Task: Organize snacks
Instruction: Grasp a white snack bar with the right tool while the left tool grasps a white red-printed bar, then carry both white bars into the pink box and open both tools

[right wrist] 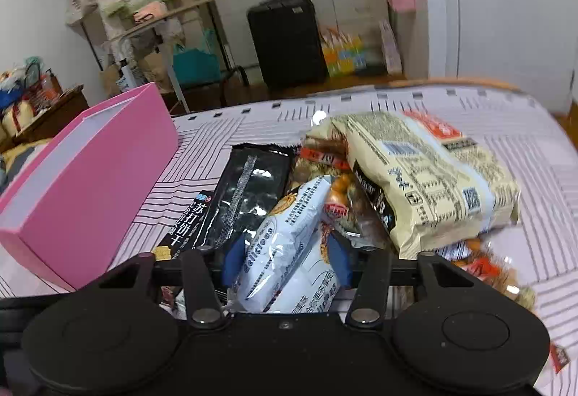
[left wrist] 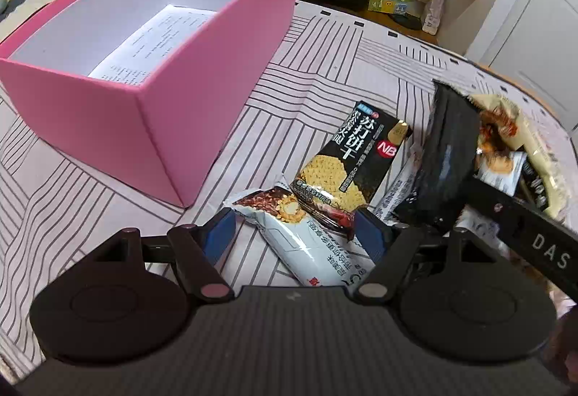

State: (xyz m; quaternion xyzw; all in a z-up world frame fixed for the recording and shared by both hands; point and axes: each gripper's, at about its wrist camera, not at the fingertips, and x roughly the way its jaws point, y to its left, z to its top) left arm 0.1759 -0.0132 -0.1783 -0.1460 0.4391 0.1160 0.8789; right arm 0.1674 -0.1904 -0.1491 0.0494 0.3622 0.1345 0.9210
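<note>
A pink box, open on top with a printed sheet inside, stands on the striped cloth; it also shows in the right wrist view. My left gripper is open, its blue pads on either side of a white snack packet. A black soda-cracker pack lies just beyond it. My right gripper is open around a white "delicious" packet, with its pads close to the packet's sides. A black packet and a big cream bag lie in the pile behind.
The right gripper's black body reaches into the left wrist view at the right, over the snack pile. A black suitcase and a clothes rack stand beyond the table's far edge.
</note>
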